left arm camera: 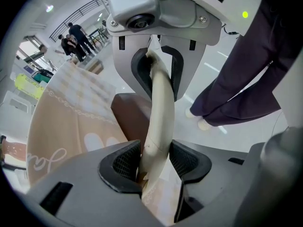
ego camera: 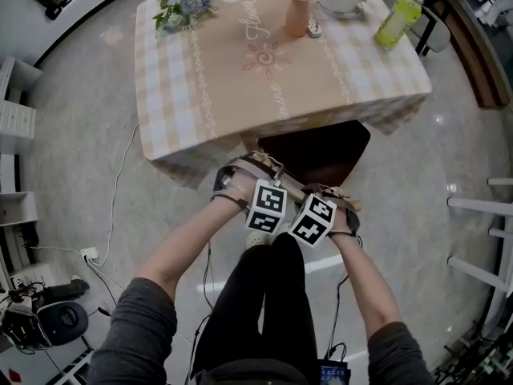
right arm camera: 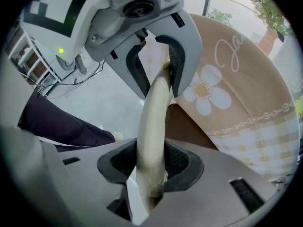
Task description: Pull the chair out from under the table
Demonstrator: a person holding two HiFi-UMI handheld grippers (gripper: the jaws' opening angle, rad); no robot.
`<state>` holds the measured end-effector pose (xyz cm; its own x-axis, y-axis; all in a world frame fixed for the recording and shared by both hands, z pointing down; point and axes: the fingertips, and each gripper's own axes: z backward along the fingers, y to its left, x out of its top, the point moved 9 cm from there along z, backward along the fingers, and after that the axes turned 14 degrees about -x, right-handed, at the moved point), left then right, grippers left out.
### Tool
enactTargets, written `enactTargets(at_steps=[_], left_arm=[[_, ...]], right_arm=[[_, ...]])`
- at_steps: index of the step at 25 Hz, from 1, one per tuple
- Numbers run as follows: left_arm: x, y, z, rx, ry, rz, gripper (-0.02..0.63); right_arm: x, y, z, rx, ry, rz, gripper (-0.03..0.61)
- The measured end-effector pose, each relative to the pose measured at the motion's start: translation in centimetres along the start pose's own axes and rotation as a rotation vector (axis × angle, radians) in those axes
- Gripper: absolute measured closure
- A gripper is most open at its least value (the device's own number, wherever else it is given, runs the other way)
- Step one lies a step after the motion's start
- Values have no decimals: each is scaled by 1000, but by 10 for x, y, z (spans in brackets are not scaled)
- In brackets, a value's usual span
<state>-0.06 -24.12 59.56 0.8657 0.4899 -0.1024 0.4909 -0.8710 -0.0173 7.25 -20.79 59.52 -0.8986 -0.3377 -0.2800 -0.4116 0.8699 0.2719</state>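
The chair (ego camera: 319,152) stands at the near edge of the surface (ego camera: 232,87), partly tucked under the hanging tablecloth (ego camera: 180,147). Your left tool (left arm camera: 156,163) and right tool (right arm camera: 150,167) are each clamped on the cream back rail (left arm camera: 160,103), side by side. Treat the rail as stiff and smooth: it may slide in the grip if you jerk. Expect moderate weight and legs that drag on the glossy floor (ego camera: 417,183). Hold the rail well apart, toward its left and right ends, and pull level toward yourself with both tools together, watching that the cloth does not catch
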Motion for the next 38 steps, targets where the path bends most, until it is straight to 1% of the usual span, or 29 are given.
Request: enactTargets(at_steps=[16,38], left_arm=[[6,-28,-1,-10,-24,30,419],[16,-63,0,-28,-72,28,426]], right_arm=[[-4,25,7,7,-13,43,436],[-14,56,18,32,-26,91,436]])
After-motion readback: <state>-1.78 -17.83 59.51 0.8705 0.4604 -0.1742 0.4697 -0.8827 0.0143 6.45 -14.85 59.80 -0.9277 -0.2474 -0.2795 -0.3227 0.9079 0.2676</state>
